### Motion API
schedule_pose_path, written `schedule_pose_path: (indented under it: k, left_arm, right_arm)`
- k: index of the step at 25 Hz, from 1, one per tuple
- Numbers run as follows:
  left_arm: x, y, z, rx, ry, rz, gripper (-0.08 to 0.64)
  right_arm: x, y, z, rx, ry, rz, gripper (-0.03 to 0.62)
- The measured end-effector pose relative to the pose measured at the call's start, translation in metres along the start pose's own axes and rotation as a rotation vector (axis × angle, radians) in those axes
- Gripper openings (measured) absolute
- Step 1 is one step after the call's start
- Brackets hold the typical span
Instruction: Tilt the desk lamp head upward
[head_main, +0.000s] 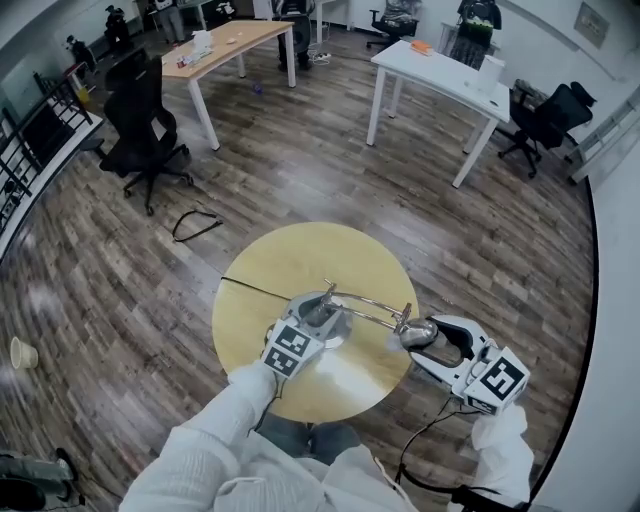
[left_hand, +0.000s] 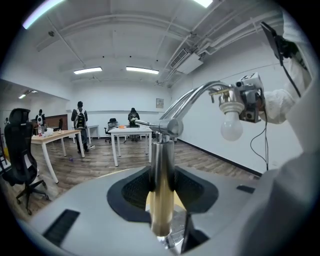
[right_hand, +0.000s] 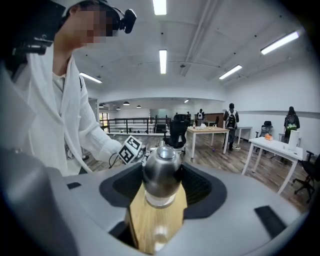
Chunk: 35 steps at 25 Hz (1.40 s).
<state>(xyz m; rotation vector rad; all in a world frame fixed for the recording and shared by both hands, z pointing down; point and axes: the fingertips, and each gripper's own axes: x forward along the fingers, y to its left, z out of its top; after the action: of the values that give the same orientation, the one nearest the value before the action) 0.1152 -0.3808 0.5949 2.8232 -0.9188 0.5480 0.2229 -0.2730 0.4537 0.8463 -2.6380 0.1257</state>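
Nearest my head camera are the two white sleeves (head_main: 232, 415) of the person carrying the grippers, reaching down toward a round pale-wood tabletop (head_main: 290, 255). On it stands the chrome desk lamp (head_main: 365, 300), toward the near edge, with a thin black cable (head_main: 252, 288) running off to the left across the wood. The left gripper (head_main: 322, 313) has its jaws partly closed, the dark pads pressing on either side of the lamp's upright chrome post (left_hand: 161, 185), just above the base. The right gripper (head_main: 426, 335) has its jaws closed to about the same extent round the rounded chrome lamp head (right_hand: 161, 172), pads touching both flanks of the dome. From the left gripper view I see the curved twin-rod arm rise from the post and arch over to the head, where a frosted white bulb (left_hand: 231, 127) points downward. The only markings I can make out are black-and-white square marker patterns on the grey cube (head_main: 290, 348) of the left gripper and the matching cube (head_main: 498, 380) of the right one. A small framed sign (left_hand: 159, 103) on the far wall is too small to read. Around the tabletop lies a wood-plank floor (head_main: 120, 290) with a black office chair (head_main: 140, 120), a white table (head_main: 440, 75) and a paper cup (head_main: 22, 352).
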Motion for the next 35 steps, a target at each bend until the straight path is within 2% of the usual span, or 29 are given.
schedule_pose_path:
  k: [5, 9, 15, 20, 23, 27, 35]
  left_arm:
    - [0.000, -0.001, -0.002, 0.005, 0.010, -0.010, 0.137]
    - [0.000, -0.002, -0.003, 0.007, 0.017, -0.016, 0.137]
    - [0.000, -0.002, -0.002, 0.011, 0.028, -0.032, 0.137]
    - [0.000, -0.004, -0.003, 0.010, 0.029, -0.043, 0.137]
    - [0.001, -0.002, -0.002, 0.007, 0.029, -0.055, 0.137]
    - [0.001, -0.002, -0.003, 0.011, 0.038, -0.063, 0.137]
    - [0.001, -0.003, -0.002, 0.026, 0.038, -0.070, 0.137]
  right_arm:
    - [0.004, 0.001, 0.050, -0.056, 0.000, 0.017, 0.252]
    - [0.014, 0.004, 0.087, -0.081, -0.043, 0.056, 0.252]
    - [0.039, 0.002, 0.125, -0.109, 0.089, 0.086, 0.252]
    - [0.062, 0.006, 0.144, -0.146, 0.230, 0.123, 0.252]
    - [0.078, 0.005, 0.157, -0.146, 0.264, 0.137, 0.252]
    - [0.094, 0.006, 0.167, -0.135, 0.273, 0.154, 0.252]
    - [0.093, 0.005, 0.168, -0.112, 0.227, 0.151, 0.252]
